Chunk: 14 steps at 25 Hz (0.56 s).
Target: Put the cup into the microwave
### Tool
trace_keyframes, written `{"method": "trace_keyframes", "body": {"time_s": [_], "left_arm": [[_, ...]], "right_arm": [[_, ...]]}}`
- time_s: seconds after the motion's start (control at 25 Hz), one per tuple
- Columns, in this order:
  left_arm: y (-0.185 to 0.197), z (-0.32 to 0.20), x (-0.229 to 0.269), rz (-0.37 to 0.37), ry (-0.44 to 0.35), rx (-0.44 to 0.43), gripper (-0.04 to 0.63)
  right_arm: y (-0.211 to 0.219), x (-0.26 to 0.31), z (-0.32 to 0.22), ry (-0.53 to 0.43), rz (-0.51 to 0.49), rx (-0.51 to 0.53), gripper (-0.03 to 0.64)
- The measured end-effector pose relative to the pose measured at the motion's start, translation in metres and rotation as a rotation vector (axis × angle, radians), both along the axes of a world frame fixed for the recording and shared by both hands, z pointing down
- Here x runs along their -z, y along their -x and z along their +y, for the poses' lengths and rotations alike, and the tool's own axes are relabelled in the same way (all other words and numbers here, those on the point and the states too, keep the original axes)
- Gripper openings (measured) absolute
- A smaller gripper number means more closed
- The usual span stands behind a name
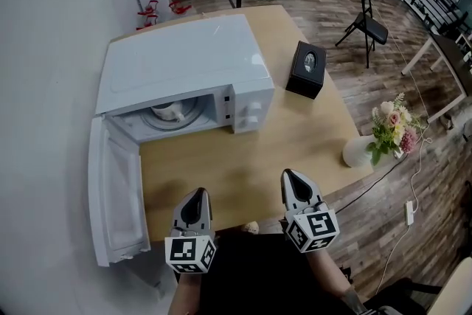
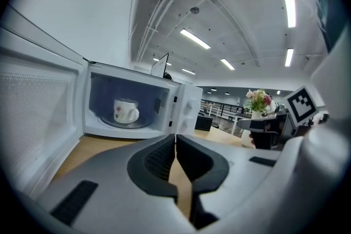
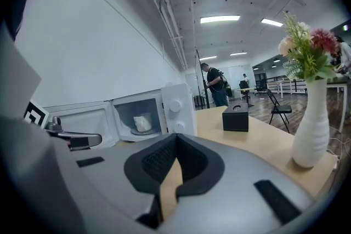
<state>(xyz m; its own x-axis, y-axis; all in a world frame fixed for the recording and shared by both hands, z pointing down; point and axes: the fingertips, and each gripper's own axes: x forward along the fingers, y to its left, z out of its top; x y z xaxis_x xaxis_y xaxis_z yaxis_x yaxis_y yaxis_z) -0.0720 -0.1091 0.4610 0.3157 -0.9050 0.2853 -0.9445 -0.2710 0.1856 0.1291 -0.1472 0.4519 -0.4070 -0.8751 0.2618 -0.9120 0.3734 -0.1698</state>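
Left gripper (image 1: 198, 194) and right gripper (image 1: 290, 176) both closed tight, empty, at near table (image 1: 243, 158) edge; white cup (image 1: 169, 112) sits inside microwave (image 1: 184, 63), door (image 1: 114, 188) wide open.

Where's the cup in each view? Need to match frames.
Head view: cup upper left of centre, inside the open microwave.
Left gripper view: cup left of centre.
Right gripper view: cup left of centre, small.
Shared landmark: knob panel, right of the cup.
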Motion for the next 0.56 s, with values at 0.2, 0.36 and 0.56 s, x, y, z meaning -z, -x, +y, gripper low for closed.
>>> {"method": "trace_keyframes", "body": {"time_s": [0.2, 0.36, 0.56], "left_arm": [[-0.001, 0.002, 0.001, 0.002, -0.007, -0.006, 0.009], [-0.002, 0.006, 0.0, 0.004, -0.004, -0.008, 0.009], [-0.004, 0.009, -0.004, 0.007, 0.004, -0.012, 0.009]], "right_arm": [[0.002, -0.003, 0.005, 0.008, -0.006, 0.001, -0.008], [0.007, -0.005, 0.008, 0.012, -0.005, 0.011, -0.008], [0.01, -0.008, 0.01, 0.023, -0.015, 0.018, -0.008]]}}
